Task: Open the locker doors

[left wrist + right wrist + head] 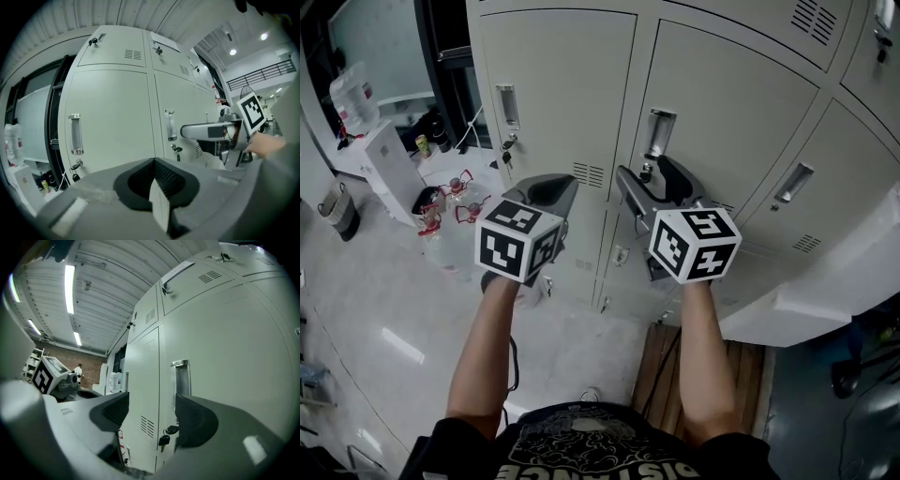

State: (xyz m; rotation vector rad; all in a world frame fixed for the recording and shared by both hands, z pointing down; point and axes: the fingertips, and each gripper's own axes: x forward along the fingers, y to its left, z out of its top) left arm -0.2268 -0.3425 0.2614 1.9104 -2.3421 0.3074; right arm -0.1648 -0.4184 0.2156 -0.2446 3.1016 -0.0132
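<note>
Forearms stretched forward, left tool pinched closed on nothing, right tool spread wide and empty, close before handle of closed locker door, key hanging beneath handle

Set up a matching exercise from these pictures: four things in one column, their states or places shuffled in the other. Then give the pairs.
Things
1. left hand-held gripper
2. right hand-held gripper
3. key
4. water bottle

States or places
A. hangs below a door handle
B. jaws together, holding nothing
C. far left of the head view
D. jaws apart, holding nothing

Pairs: 1-B; 2-D; 3-A; 4-C
</note>
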